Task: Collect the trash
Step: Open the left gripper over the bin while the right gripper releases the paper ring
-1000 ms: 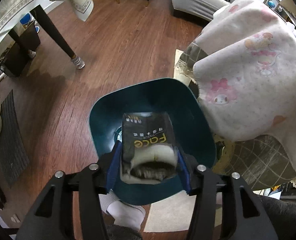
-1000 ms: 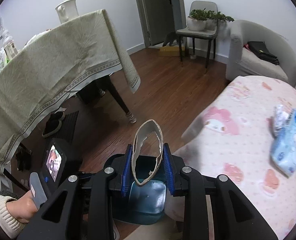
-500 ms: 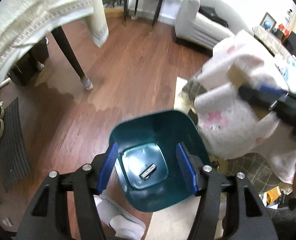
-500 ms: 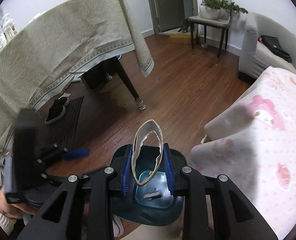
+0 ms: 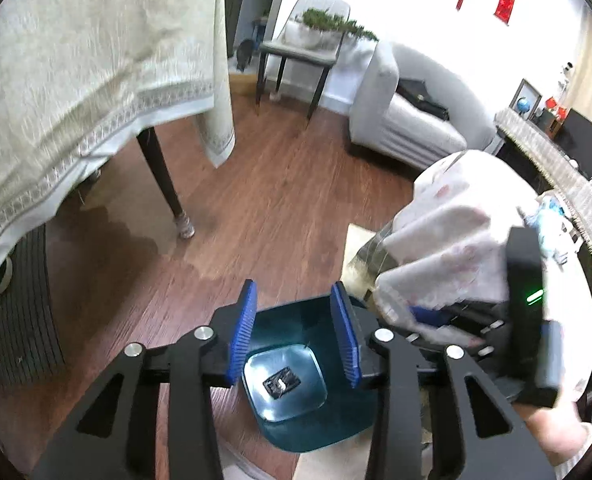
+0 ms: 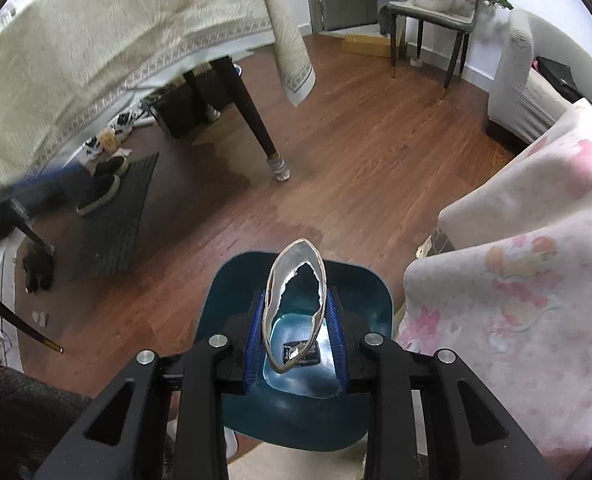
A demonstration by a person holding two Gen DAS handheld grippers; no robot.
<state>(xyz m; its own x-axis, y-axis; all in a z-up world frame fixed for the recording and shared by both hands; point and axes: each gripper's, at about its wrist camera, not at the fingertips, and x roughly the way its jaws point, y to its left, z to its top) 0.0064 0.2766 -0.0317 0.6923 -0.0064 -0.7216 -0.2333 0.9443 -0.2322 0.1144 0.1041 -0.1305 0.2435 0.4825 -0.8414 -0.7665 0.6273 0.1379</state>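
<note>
A teal trash bin (image 5: 307,432) stands on the wood floor below both grippers. A dark tissue packet (image 5: 282,384) lies flat on its bottom. My left gripper (image 5: 294,300) hovers above the bin with its jaws closing and nothing between them. My right gripper (image 6: 296,300) is shut on a torn, whitish paper ring (image 6: 274,284), held upright over the bin (image 6: 232,292); the packet (image 6: 299,352) shows through the ring. In the left wrist view the right gripper (image 5: 475,320) is a blur at the right. In the right wrist view the left gripper (image 6: 24,196) is a dark blur at the far left.
A table with a long beige cloth (image 5: 76,80) and a dark leg (image 6: 256,128) stands to the left. A pink patterned blanket (image 6: 515,260) covers furniture right of the bin. A dark mat (image 6: 112,216) with shoes, a grey sofa (image 5: 407,120) and a chair (image 6: 427,16) lie beyond.
The left gripper let the tissue packet fall into the bin, then rose and narrowed its jaws. The right gripper came down over the bin with the paper ring still in it.
</note>
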